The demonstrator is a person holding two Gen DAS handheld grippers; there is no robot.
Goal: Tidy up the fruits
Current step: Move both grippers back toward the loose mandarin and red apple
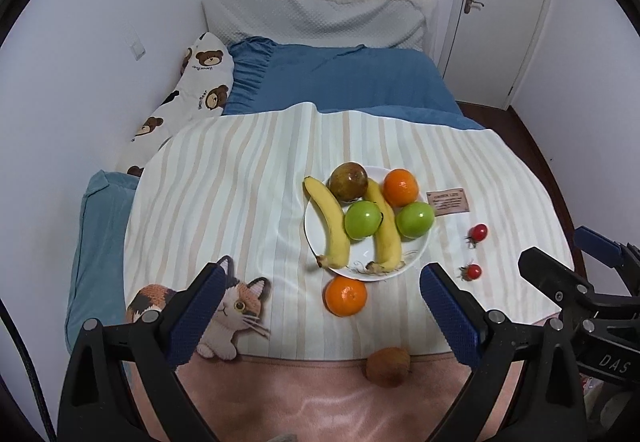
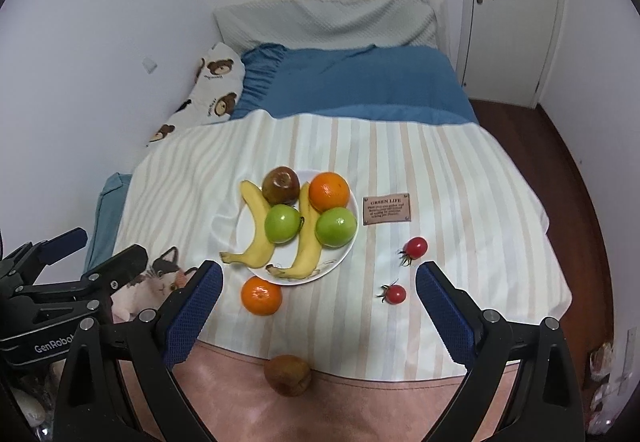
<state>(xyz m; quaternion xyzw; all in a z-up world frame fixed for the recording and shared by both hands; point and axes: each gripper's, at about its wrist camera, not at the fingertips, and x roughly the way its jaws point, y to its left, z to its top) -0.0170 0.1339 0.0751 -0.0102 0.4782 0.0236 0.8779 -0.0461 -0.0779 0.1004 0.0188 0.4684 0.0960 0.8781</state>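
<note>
A white plate on the striped blanket holds two bananas, two green apples, an orange and a brown pear. Off the plate lie a loose orange, two cherry tomatoes and a brown kiwi on the pink cloth. My left gripper is open and empty above the near edge. My right gripper is open and empty, also hovering near.
The bed has a blue sheet, a bear-print pillow at left and a white cushion at the wall. A cat picture and a label patch sit on the blanket. A door and wooden floor are at right.
</note>
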